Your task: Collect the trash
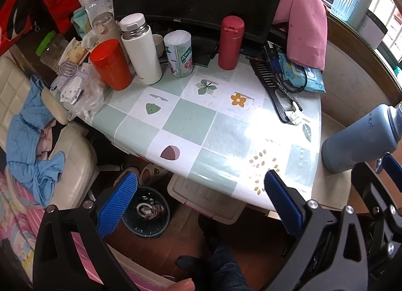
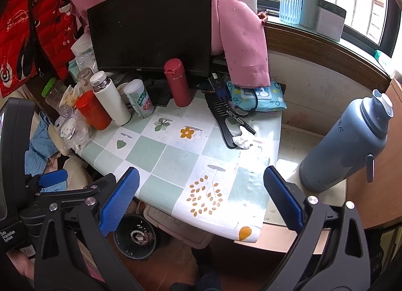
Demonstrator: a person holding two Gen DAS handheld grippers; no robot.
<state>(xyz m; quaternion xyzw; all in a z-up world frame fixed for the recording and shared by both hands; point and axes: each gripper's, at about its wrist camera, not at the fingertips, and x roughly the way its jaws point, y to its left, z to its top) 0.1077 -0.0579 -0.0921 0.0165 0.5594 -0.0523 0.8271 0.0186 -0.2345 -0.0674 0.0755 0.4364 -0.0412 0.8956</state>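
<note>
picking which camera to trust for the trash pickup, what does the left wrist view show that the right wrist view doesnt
Only the left wrist view: more of the cream chair with the blue garment, and a fingertip at the bottom edge.

Only the right wrist view: the blue thermos's top and handle, and the whole window sill.

Both: the crumpled tissue on the table beside the black comb, the black waste bin on the floor under the table edge, and both grippers open, left gripper and right gripper.

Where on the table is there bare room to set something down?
Free: the checked middle and front of the table, between the red cup and the comb. Crowded: the back row by the monitor and the left corner.
</note>
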